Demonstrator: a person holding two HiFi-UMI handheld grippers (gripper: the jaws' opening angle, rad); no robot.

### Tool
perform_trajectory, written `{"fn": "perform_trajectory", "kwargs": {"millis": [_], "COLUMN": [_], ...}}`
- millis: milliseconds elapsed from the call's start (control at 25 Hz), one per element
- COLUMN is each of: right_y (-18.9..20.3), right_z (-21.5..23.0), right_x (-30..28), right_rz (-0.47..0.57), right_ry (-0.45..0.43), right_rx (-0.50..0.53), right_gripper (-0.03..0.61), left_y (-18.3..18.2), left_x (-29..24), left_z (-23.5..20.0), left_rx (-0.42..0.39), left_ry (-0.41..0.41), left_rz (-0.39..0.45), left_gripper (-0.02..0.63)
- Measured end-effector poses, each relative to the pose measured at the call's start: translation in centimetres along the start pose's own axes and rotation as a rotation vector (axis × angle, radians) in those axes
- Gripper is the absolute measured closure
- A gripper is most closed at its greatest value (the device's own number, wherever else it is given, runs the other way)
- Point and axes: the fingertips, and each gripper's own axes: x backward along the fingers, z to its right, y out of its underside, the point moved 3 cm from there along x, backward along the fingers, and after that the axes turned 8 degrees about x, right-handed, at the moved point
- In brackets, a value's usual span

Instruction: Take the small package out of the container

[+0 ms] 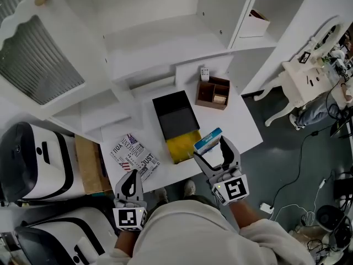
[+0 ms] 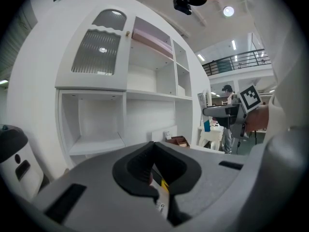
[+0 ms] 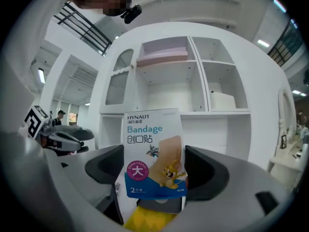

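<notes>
**A:** Our right tongs (image 3: 152,170) are clamped on the packet (image 3: 153,153). They only pinch its lower part, and most of it stands free above the jaws.

**B:** It's up above the near right corner of the box (image 1: 156,115), over the yellow bag (image 1: 183,147). If that pinch slackens or we swing fast, we reckon the packet could twist out and drop back into the box.

**A:** Our left tongs (image 1: 131,187) are pressed together with nothing in them, well off toward the box's near left. We'd get no catch from there.
</notes>
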Motion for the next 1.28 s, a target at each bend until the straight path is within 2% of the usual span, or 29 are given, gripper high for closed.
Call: {"fn": "perform_trajectory", "kwargs": {"millis": [280,720,1040,1280], "right_y": [-1.3,-1.5,-1.8,-1.7], "right_z": [0.4,0.3,0.4,0.5], "right_x": [0.9,1.2,1.1,0.8], "right_rz": [0.064,0.086,0.102,0.102], "right_ry": [0.047,0.068,0.073,0.073], "right_rx": [-0.070,-0.074,-0.078,-0.080], "right_gripper": [0.166,0.167,0.167,0.168], "left_y": [-0.4,-0.7,0.0,-0.5], "left_x": [0.2,0.6,0.9,0.5], "left_z": [0.8,1.2,0.9,0.8], "left_rx": [-0.012,-0.021,-0.016,-0.018], "left_ry": [0.012,0.021,-0.004,0.007], "left_rz": [0.016,0.051,0.001,0.038], "left_gripper": [0.606,0.606,0.606,0.606]}}
